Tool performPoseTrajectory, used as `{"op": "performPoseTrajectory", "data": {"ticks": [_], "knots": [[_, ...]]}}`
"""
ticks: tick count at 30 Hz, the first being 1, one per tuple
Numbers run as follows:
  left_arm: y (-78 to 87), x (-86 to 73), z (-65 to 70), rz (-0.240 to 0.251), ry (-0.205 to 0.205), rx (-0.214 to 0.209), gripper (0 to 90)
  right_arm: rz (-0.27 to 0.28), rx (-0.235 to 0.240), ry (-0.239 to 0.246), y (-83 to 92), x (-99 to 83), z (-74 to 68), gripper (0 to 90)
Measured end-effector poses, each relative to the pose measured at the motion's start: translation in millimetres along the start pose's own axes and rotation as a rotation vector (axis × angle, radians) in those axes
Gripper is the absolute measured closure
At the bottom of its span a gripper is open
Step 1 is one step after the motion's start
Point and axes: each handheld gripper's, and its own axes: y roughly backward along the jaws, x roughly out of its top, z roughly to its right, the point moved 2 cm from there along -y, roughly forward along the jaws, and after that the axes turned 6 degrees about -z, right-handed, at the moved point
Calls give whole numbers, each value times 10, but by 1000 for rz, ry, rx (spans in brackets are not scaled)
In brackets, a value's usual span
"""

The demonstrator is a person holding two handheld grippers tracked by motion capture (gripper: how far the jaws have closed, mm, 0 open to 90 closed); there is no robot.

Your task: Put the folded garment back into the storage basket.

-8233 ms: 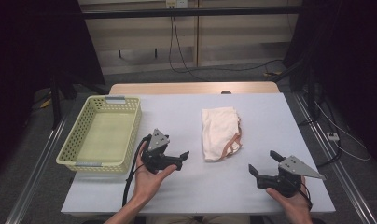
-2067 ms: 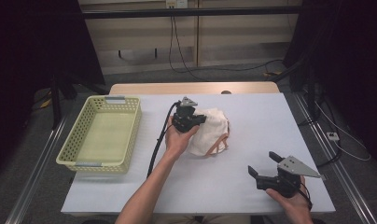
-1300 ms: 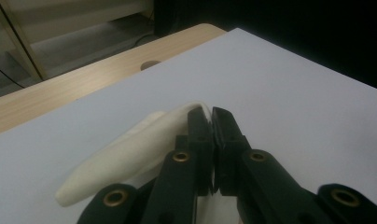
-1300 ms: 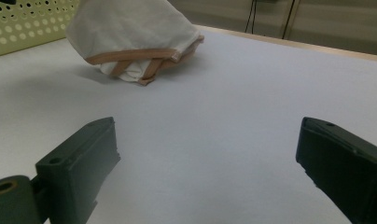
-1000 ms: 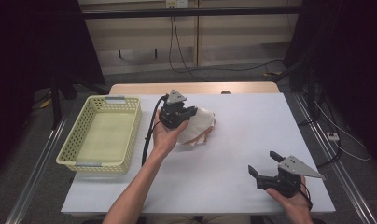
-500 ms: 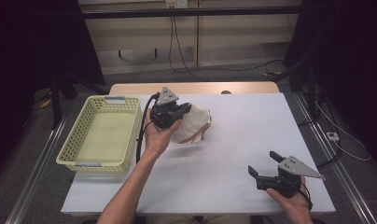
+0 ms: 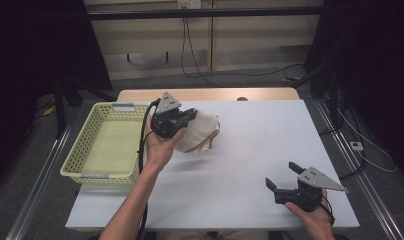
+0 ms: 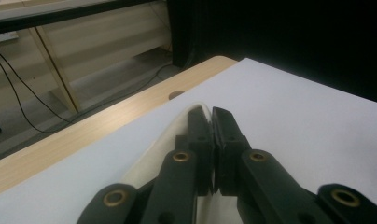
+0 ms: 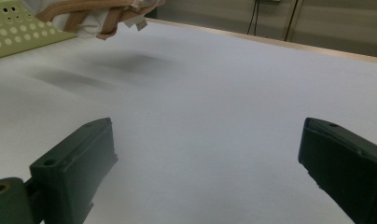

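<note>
A cream cloth with peach trim [image 7: 200, 132] hangs above the white table, held up by my left gripper [image 7: 186, 117], which is shut on its upper edge. In the left gripper view the two black jaws are pressed together on a thin fold of the cloth [image 8: 177, 133]. The cloth's lower edge [image 9: 98, 18] dangles clear of the table in the right gripper view, its shadow beneath it. My right gripper [image 7: 281, 179] rests near the table's front right, held by a hand, its jaws wide apart with nothing between them.
A pale yellow perforated basket [image 7: 85, 150] stands at the table's left, just beside the lifted cloth; its corner [image 9: 14, 32] appears in the right gripper view. The wooden table edge [image 7: 215, 94] runs along the back. Cables lie on the floor beyond.
My left gripper went from the table's front to the cloth, shut on it, and has lifted and carried it leftward toward the basket. The right gripper has stayed put.
</note>
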Motion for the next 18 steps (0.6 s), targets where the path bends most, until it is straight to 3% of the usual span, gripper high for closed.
{"op": "performPoseTrajectory", "data": {"ticks": [18], "knots": [[335, -41, -155, 17, 8, 42, 877, -2, -5, -2, 5, -1, -1, 37]]}}
